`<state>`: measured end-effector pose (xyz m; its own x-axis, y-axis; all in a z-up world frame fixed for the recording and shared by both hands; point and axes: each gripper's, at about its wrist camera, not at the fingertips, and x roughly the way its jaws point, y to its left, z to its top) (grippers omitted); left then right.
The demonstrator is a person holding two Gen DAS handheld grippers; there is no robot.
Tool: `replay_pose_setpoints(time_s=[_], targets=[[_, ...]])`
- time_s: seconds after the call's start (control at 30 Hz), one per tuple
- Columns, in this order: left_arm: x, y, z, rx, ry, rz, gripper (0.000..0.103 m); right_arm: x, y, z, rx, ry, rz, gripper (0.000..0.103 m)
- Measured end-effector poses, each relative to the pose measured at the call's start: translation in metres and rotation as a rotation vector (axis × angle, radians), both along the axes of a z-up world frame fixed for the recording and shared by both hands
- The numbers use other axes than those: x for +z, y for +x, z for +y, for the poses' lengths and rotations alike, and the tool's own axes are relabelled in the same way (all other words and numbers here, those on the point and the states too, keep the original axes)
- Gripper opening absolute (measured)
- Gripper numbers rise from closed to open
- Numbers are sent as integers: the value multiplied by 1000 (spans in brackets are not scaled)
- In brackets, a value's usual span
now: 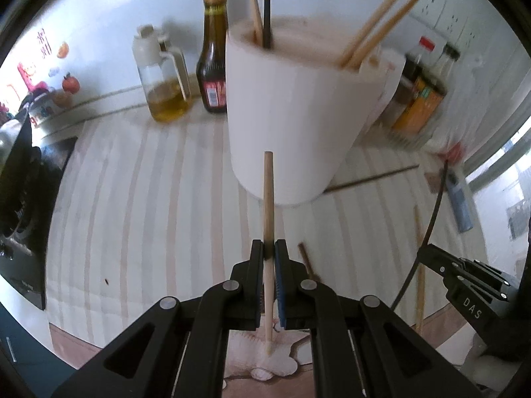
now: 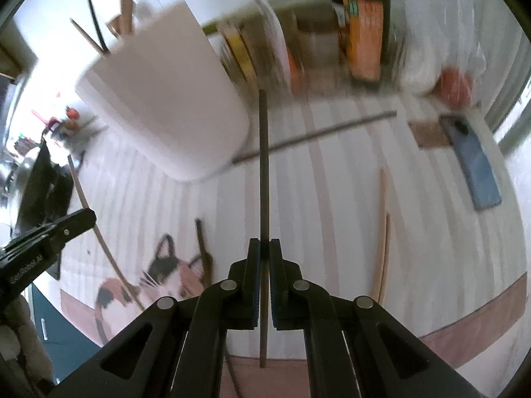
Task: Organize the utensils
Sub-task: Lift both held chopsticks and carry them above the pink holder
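My left gripper (image 1: 268,253) is shut on a pale wooden chopstick (image 1: 268,199), which stands upright in front of the white utensil holder (image 1: 292,116). The holder contains several chopsticks, pale and dark. My right gripper (image 2: 264,252) is shut on a dark chopstick (image 2: 263,165), pointing toward the holder (image 2: 166,99) at the upper left. Both grippers are raised above the striped mat (image 1: 132,215). Each shows in the other's view: the right gripper (image 1: 426,253) at the lower right, the left gripper (image 2: 88,215) at the lower left.
Loose chopsticks lie on the mat: a dark one (image 2: 315,134) behind the holder, pale ones (image 2: 383,232) to the right, a brown one (image 2: 204,248) near the cat picture. An oil jug (image 1: 166,76), sauce bottle (image 1: 212,56) and jars (image 1: 415,99) line the wall. A phone (image 2: 474,162) lies at the right, a stove (image 1: 20,199) at the left.
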<state>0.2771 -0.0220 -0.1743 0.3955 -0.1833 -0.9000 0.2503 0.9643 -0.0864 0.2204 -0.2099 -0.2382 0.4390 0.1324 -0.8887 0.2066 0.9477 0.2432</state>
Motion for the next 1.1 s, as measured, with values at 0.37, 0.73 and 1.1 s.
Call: replay_pose_setpoints(time_s=[0.37,0.73,1.1], targets=[[67,6,7,26,-65,-157,4,77,26,7,0,-5,-215,4],[137,18,26,63,-115,-292,4,153,47,22,52,-7,-395,4],[211,42,33,56,-207,-396,4,236,52,37,120,32,-520,4]])
